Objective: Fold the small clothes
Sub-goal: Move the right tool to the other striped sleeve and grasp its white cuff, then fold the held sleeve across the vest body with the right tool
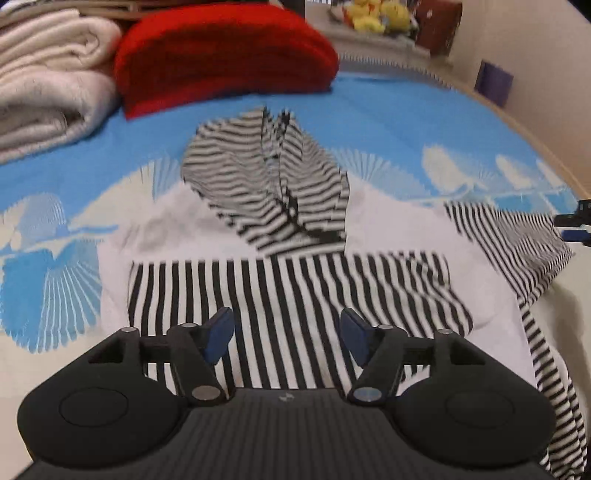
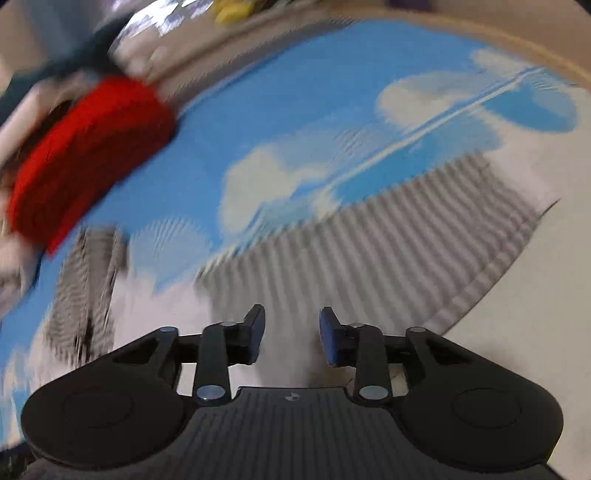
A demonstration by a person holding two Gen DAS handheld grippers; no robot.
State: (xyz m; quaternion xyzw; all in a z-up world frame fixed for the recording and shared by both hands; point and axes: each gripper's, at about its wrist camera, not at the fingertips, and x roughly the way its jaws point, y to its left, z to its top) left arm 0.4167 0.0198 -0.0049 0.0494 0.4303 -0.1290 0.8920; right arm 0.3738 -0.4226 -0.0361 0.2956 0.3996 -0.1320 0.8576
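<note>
A black-and-white striped hoodie (image 1: 288,280) lies on the blue cloud-print sheet (image 1: 388,122), its hood (image 1: 266,177) pointing away and one sleeve (image 1: 517,243) spread to the right. My left gripper (image 1: 286,338) is open and empty, hovering over the garment's striped body. In the right wrist view, which is motion-blurred, my right gripper (image 2: 291,338) is open and empty just above a striped edge of the hoodie (image 2: 388,251). The right gripper's fingertips (image 1: 574,225) show at the right edge of the left wrist view, beside the sleeve.
A red folded blanket (image 1: 221,55) and cream folded towels (image 1: 48,81) lie at the far left of the bed. Yellow plush toys (image 1: 376,16) sit on a shelf behind. The bed's edge (image 1: 535,147) curves along the right. The red blanket (image 2: 85,155) appears blurred in the right view.
</note>
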